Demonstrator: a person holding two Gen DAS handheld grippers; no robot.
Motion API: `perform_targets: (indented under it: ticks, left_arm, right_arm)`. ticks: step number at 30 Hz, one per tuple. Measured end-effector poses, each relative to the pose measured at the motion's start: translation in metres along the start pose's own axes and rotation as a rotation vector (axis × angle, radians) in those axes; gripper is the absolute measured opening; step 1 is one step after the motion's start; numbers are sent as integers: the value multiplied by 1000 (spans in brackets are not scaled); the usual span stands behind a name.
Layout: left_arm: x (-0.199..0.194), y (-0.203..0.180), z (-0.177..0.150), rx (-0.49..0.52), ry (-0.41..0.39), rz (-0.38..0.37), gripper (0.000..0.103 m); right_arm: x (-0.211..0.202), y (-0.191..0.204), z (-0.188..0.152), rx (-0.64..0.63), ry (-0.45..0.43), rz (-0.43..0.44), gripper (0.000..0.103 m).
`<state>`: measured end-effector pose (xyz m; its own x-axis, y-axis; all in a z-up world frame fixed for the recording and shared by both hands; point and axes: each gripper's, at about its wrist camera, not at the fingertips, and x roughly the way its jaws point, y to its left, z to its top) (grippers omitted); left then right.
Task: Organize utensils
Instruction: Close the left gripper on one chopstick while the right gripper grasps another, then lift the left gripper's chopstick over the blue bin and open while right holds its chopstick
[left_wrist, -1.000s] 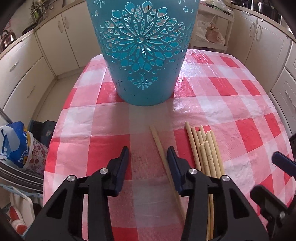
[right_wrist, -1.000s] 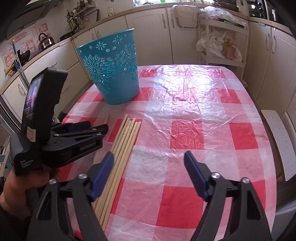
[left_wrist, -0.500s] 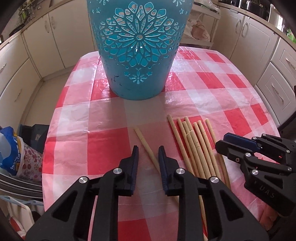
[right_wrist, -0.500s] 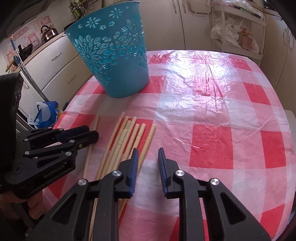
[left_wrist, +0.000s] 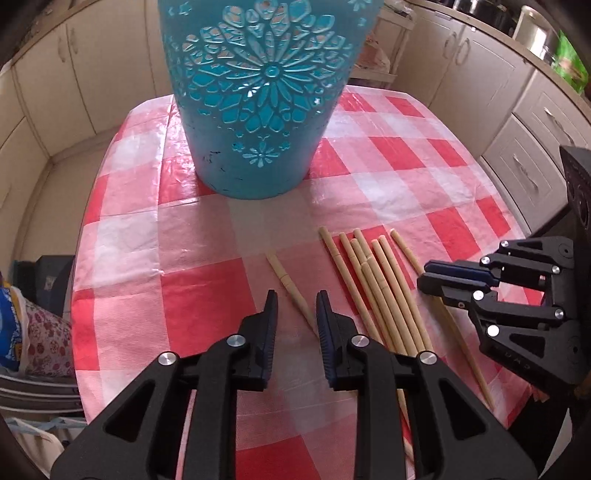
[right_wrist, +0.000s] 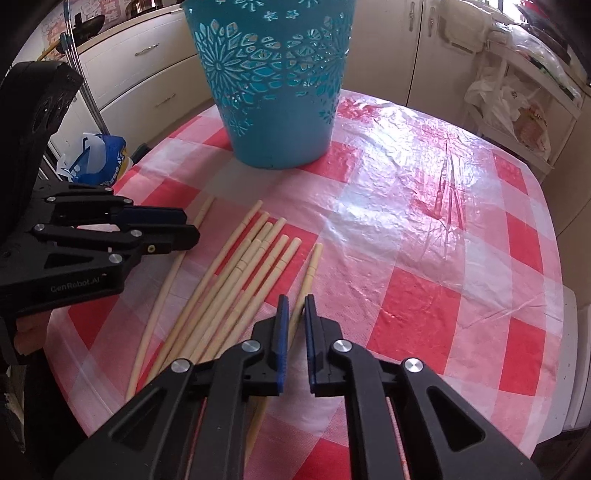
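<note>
Several pale wooden chopsticks (left_wrist: 380, 284) lie side by side on the red-and-white checked tablecloth, also in the right wrist view (right_wrist: 236, 273). One single chopstick (left_wrist: 290, 286) lies apart to their left. My left gripper (left_wrist: 296, 314) hovers over its near end, jaws narrowly open around it. My right gripper (right_wrist: 294, 312) has its jaws almost shut around the rightmost chopstick (right_wrist: 308, 273); contact is unclear. A tall teal cut-out basket (left_wrist: 264, 96) stands behind the chopsticks, also in the right wrist view (right_wrist: 275, 81).
The table (right_wrist: 461, 258) is round-edged with a drop on all sides. Cream kitchen cabinets (left_wrist: 517, 122) surround it. A blue and white bag (right_wrist: 98, 160) sits off the left edge. A shelf with plastic bags (right_wrist: 517, 107) stands at the right.
Both grippers have moved forward and down toward the chopsticks. The right jaws have narrowed from wide open to almost shut around the rightmost chopstick. The left jaws have narrowed over the single chopstick.
</note>
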<state>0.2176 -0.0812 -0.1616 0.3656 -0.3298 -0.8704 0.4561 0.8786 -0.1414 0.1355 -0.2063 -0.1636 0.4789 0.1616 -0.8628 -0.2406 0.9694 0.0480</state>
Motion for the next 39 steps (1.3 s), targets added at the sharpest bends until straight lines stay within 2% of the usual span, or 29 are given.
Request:
perform_targets:
  ticks: [2,5,7,11,12,14,16,18,21,26,32,39]
  left_arm:
    - [1,1,3,-33,5,1,22]
    - [5,-7,7,-5,6,45,22]
    - [5,-12,6,14,20,48,20]
    - [7,-26,4,57,32,137,20]
    - [8,-32,3,73,24,168,17]
    - [9,-41,2,70,8,166,7]
    - [6,-39,-1,21,-17,149,5]
    - [-5,-36,-6,-15,-73,105,5]
    - [-35,-35,-15,-12,-202,65,5]
    - [-83,-28,-19,-34,-382,16,5]
    - [-139,-18,-8,-77,-594,-25,5]
    - [-184,-6,38,-102,-789,-48,5]
  right_arm:
    - [0,2,0,-21,9,17,9]
    - [0,1,1,-23,30,17,9]
    - [1,-2,2,-14,43,17,9]
    - [1,8,1,-53,31,-38,9]
    - [1,10,-1,-40,14,-48,8]
    - [-1,6,-6,25,-19,-42,6]
    - [-6,-6,-13,137,-47,21,6]
    - [-15,-16,-23,230,-102,81,6]
    - [-32,-27,-35,333,-196,166,6]
    - [-50,-37,-44,447,-309,240,6]
    - [-46,-39,-43,477,-326,260,6]
    - [-33,-49,-48,516,-323,257,6]
